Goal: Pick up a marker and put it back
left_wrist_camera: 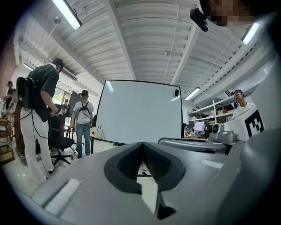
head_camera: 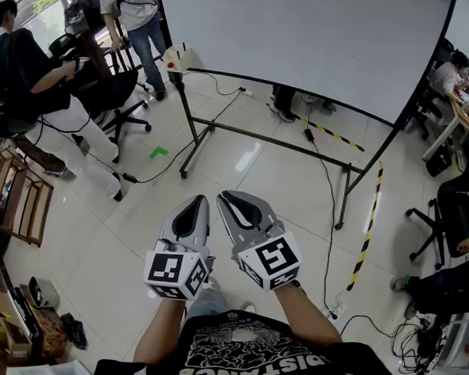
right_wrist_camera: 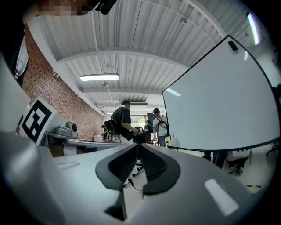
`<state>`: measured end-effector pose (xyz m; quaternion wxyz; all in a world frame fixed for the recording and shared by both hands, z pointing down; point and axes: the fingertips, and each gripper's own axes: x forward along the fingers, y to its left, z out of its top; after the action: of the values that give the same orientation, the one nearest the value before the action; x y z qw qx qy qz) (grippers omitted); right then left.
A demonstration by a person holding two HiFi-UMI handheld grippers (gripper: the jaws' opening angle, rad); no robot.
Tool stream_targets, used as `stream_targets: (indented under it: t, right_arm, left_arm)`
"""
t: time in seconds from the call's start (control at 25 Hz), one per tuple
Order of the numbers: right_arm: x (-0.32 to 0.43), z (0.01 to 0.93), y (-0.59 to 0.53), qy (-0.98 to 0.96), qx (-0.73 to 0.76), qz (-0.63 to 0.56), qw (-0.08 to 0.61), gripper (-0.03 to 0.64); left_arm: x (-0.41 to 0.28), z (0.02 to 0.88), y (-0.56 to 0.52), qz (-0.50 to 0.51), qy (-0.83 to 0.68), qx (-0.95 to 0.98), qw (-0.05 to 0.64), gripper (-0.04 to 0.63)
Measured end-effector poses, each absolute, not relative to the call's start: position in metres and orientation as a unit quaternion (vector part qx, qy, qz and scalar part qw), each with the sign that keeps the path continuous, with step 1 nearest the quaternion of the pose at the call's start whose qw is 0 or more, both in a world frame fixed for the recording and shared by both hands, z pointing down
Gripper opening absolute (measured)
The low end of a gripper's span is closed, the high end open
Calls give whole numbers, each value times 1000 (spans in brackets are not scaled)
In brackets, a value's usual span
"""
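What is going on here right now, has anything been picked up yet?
A person stands facing a whiteboard on a wheeled stand and holds both grippers out level, side by side. The left gripper and the right gripper each have their jaws together with nothing between them. No marker shows in any view, so the pick-up has not begun.

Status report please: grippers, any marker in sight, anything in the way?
Left gripper shut, empty. Right gripper shut, empty. No marker in sight. Whiteboard ahead, cable lying before it.
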<state>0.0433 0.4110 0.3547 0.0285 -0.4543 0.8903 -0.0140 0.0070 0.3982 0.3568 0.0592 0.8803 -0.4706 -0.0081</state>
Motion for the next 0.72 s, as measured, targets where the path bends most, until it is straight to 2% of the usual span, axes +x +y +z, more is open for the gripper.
stream_targets:
  t: [0.72]
  right_arm:
    - [11,365,239,879,-477,-24,6,11]
  left_arm:
    - [-29,362,219,-18,-455,887,69,6]
